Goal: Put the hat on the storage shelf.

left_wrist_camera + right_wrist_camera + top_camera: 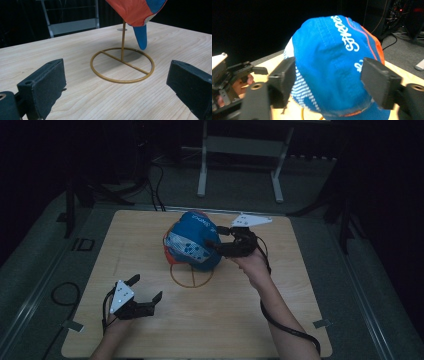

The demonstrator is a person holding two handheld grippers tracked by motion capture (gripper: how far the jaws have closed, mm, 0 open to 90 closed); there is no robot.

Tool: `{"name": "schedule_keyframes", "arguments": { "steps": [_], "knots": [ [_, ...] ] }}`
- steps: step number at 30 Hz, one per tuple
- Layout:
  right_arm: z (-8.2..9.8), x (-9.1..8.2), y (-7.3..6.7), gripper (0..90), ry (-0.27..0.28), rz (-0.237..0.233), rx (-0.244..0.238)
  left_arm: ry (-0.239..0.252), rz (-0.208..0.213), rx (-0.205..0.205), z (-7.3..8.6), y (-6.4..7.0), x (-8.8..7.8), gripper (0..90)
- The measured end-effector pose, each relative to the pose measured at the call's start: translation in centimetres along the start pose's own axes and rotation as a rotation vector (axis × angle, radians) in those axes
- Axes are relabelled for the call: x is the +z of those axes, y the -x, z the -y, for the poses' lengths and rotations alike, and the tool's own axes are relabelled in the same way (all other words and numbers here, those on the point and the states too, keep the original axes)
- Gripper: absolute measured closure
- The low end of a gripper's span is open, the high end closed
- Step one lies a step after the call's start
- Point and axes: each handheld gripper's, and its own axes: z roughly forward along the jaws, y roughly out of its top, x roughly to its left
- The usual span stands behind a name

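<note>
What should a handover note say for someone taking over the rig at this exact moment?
Right gripper: jaws open on either side of the blue-and-orange cap, not clearly clamped.
Left gripper: open, empty, low over the table near the person.
The cap sits on top of the gold wire stand, whose ring base lies flat on the table.
Done: cap is on the stand.
Left: probably either grip or release; I cannot tell which.

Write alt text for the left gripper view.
A gold wire stand with a ring base sits on a wooden table, an orange and blue cap hanging over its post. The open left claw frames it from below.
</note>
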Motion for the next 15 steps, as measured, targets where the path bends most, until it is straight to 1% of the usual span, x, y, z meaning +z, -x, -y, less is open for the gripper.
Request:
{"name": "schedule_keyframes", "arguments": {
  "steps": [1,2,3,5,6,7,8,10,12,14,15],
  "knots": [
    [0.4,-0.3,0.0,19.2,0.001,-0.005,-0.012,0.001,0.001,-0.001,0.0,0.0,0.0,2.7],
    [0.4,-0.3,0.0,19.2,0.001,-0.005,-0.012,0.001,0.000,-0.001,0.0,0.0,0.0,2.7],
    [1.0,-0.6,0.1,17.2,0.013,-0.017,-0.003,-0.001,0.000,-0.001,0.0,0.0,0.0,2.7],
    [1.6,-0.8,0.2,15.4,0.017,-0.034,0.008,0.000,0.001,-0.003,0.0,0.0,0.0,2.7],
    [1.9,-0.8,0.3,13.5,0.008,-0.049,0.002,-0.002,0.000,-0.001,0.1,0.0,0.0,2.7],
    [1.9,-0.8,0.3,13.5,0.008,-0.049,0.002,-0.003,0.001,0.000,0.1,0.0,0.0,2.7],
    [2.6,-0.9,0.3,13.7,-0.003,-0.059,-0.005,-0.003,0.001,-0.001,0.1,0.0,0.0,2.7],
    [3.3,-1.0,0.3,13.7,-0.016,-0.071,-0.020,-0.005,0.002,0.000,0.1,0.1,0.1,2.7],
    [3.9,-1.2,0.3,13.4,-0.024,-0.074,-0.033,-0.008,0.003,0.002,0.1,0.1,0.2,2.7],
    [4.2,-1.2,0.3,13.4,-0.021,-0.075,-0.037,-0.008,0.003,0.002,0.1,0.1,0.2,2.7],
    [4.7,-1.3,0.3,13.4,-0.028,-0.069,-0.041,-0.010,0.005,0.000,0.2,0.1,0.2,2.7]
  ]
}}
